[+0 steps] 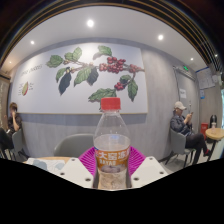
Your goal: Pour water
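Observation:
A clear plastic water bottle (112, 140) with a red cap (111, 103) and a pink-and-orange label stands upright between my gripper's fingers. The gripper (112, 172) is shut on the bottle: both magenta pads (84, 163) press on its sides at label height. The bottle's lower part shows water inside. Its base is hidden below the fingers. No cup or glass is in view.
A café room lies beyond. A wall mural of leaves and red berries (92, 72) fills the back wall. A person (183, 128) sits at the right near a round table (215, 132). Another person (14, 125) sits at the left. A grey chair (72, 146) stands behind the bottle.

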A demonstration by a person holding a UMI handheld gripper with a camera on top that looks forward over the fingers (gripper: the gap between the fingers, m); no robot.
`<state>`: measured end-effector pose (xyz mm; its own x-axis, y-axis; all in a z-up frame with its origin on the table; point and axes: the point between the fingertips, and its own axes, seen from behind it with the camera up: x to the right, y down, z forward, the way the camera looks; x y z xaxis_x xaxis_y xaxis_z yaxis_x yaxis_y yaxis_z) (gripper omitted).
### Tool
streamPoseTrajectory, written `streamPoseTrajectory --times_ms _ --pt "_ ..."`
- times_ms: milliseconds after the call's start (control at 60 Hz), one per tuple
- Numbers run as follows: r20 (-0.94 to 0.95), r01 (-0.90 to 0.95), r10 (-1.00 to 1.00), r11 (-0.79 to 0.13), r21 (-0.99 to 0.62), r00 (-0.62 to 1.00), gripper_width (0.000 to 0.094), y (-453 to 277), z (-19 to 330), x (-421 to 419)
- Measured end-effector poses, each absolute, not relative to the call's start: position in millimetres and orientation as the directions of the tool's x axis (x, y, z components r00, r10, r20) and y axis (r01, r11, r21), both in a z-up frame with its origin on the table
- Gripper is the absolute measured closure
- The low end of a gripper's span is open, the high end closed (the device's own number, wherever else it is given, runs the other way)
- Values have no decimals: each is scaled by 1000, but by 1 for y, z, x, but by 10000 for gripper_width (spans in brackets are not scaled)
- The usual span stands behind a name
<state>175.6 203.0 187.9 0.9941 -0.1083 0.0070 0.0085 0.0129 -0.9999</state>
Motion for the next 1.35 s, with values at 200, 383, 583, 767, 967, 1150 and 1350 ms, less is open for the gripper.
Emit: streamPoseTrajectory --times_ms 200,383,583,767,967,1150,1350 --pt "44 31 -100 -131 -991 994 559 218 130 181" --pt "-22 -33 -96 -112 -993 995 566 223 132 196" --pt "14 1 -97 -126 -992 995 395 216 129 190" --pt "27 7 -115 -168 -986 993 87 189 133 187" --pt "-2 -20 -91 -192 -981 996 84 95 145 158" --pt "-62 -69 -42 -217 -974 997 86 -31 155 96" --pt "-151 -152 -21 -250 -956 988 87 -121 149 36"
